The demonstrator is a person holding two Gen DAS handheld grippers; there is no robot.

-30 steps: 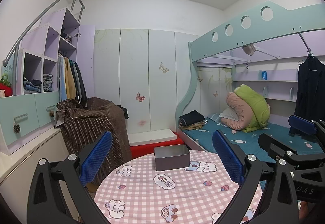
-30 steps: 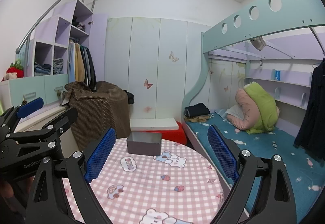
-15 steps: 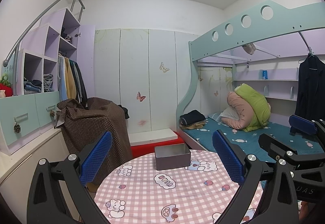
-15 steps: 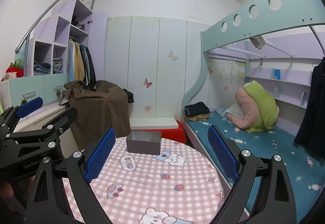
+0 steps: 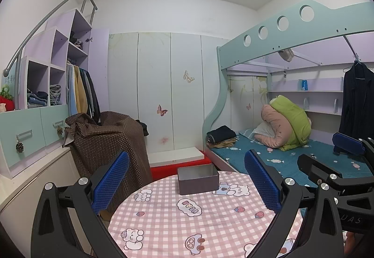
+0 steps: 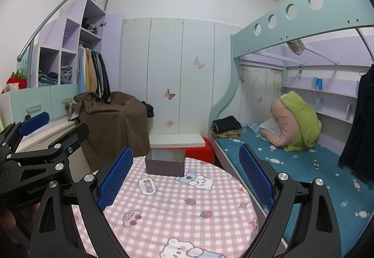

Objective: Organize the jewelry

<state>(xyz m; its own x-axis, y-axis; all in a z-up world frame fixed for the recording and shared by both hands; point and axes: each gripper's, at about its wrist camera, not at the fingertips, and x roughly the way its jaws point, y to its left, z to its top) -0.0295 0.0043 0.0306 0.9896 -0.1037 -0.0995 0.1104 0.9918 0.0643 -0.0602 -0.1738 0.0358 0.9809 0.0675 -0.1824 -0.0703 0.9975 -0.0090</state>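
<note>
Comparing with a second ago, I see nothing moved: both hand-held grippers, left and right, gape empty before the box, task unstarted.

The left claw hung spread wide and empty above a round table covered in pink checked cloth. A grey open box stood at the table's far edge, between the blue pads. The right claw showed at the right edge, over the bed.
</note>
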